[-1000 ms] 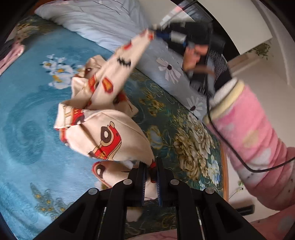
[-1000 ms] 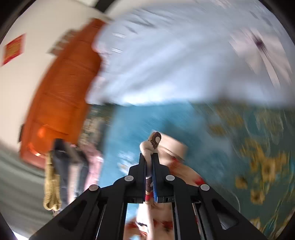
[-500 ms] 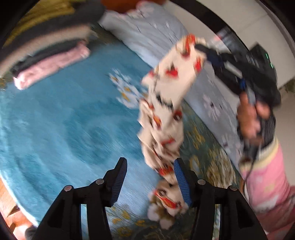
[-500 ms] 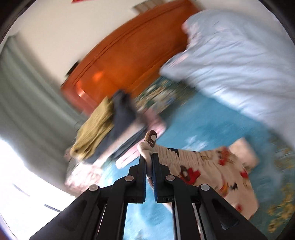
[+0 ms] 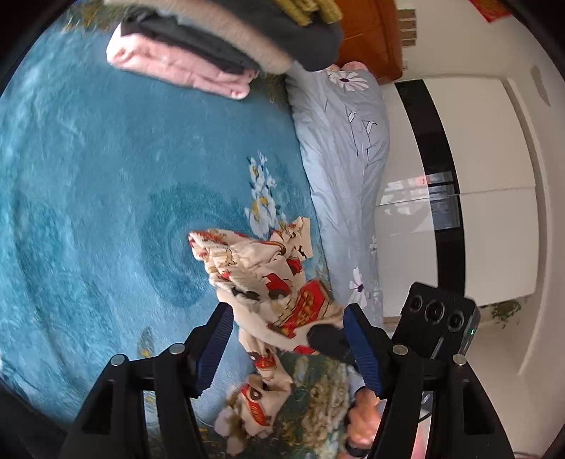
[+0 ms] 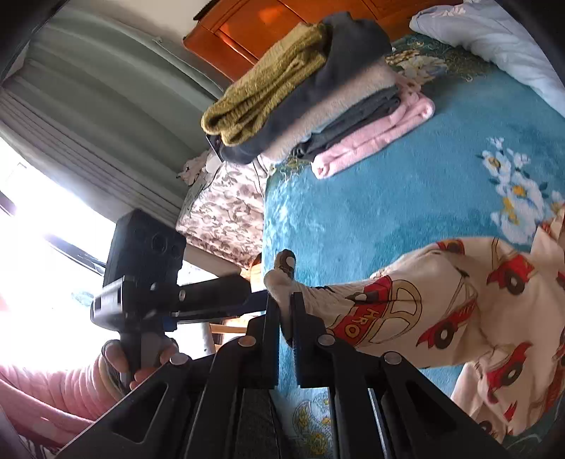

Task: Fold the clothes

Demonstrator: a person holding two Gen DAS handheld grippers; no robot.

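Observation:
A cream garment printed with red cars (image 5: 268,282) lies bunched on the blue floral blanket (image 5: 106,212). My left gripper (image 5: 287,340) is open, its blue pads on either side of the cloth and not pinching it. In the left wrist view the right gripper's black finger (image 5: 328,339) reaches into the cloth between my pads, with its camera housing (image 5: 438,321) beside it. My right gripper (image 6: 285,310) is shut on the garment's edge (image 6: 282,282), and the rest of the garment (image 6: 459,317) trails right over the blanket. A hand (image 6: 141,360) holds the left gripper's handle.
A stack of folded clothes (image 6: 317,91), yellow-green, grey, beige and pink, sits at the blanket's far end (image 5: 212,46). A pale blue quilt (image 5: 346,141) runs along one side. A white wardrobe (image 5: 476,176), wooden headboard (image 6: 268,28), curtain (image 6: 106,106) and floral cushion (image 6: 226,212) surround the bed.
My left gripper let go of the garment and opened wide. The garment, first held up between both grippers, now rests bunched on the blanket. The right gripper kept its hold.

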